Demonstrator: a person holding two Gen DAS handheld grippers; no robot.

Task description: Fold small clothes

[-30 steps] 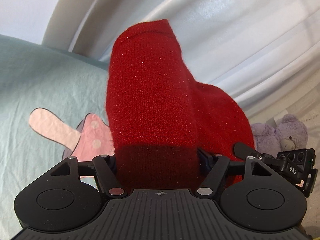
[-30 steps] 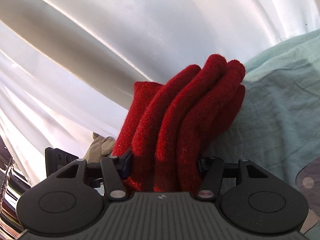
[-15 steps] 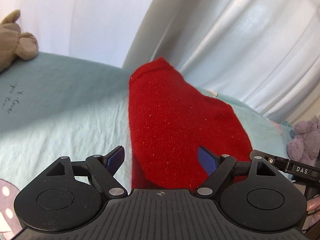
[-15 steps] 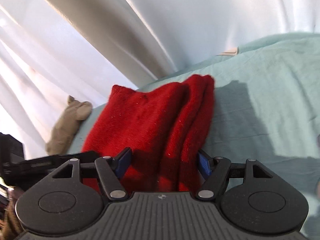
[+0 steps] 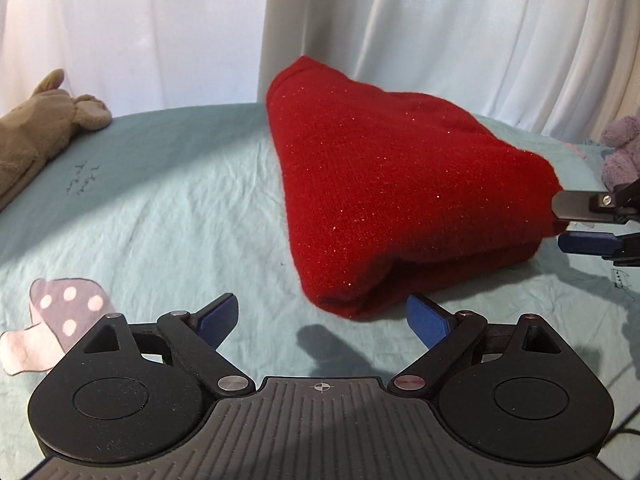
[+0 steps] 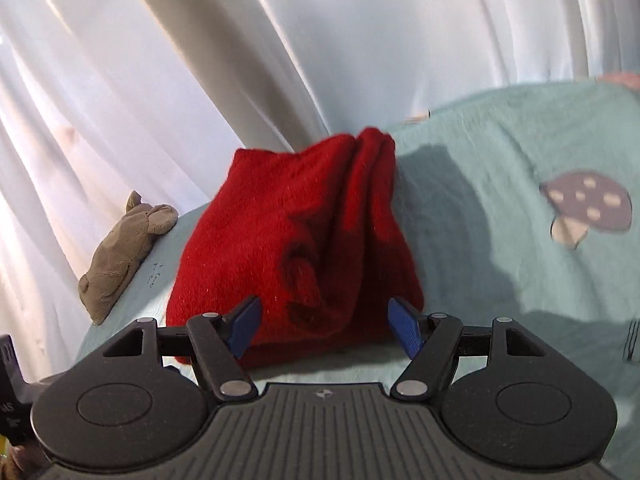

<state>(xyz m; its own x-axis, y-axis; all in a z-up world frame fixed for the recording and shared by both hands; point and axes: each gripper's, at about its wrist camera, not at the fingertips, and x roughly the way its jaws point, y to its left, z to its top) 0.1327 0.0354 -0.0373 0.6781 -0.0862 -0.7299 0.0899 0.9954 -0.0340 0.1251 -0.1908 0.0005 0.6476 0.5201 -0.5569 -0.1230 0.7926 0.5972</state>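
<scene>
Red knit cloth (image 5: 392,200) lies folded in a thick bundle on a bed covered by a pale green sheet (image 5: 160,208). It rests on the sheet, near the white curtains (image 5: 460,32) at the back.

Left hand-held gripper (image 5: 322,320) sits just in front of the bundle's near corner. Its jaws are opening, the blue pads (image 5: 218,316) stand wide apart, and nothing is between them. It has let go and does not touch the red cloth.

Right hand-held gripper (image 6: 324,326) is at the other end of the bundle. Its blue pads stand on each side of the cloth's end, with small gaps, so it is not squeezing the cloth. In the left view, its tips (image 5: 580,220) show beside the bundle's right edge.

A tan soft toy (image 5: 36,136) lies near the curtains, well apart from the red cloth. A purple soft toy (image 5: 622,152) sits at the right edge. A spotted mushroom picture (image 5: 64,312) is printed on the sheet
</scene>
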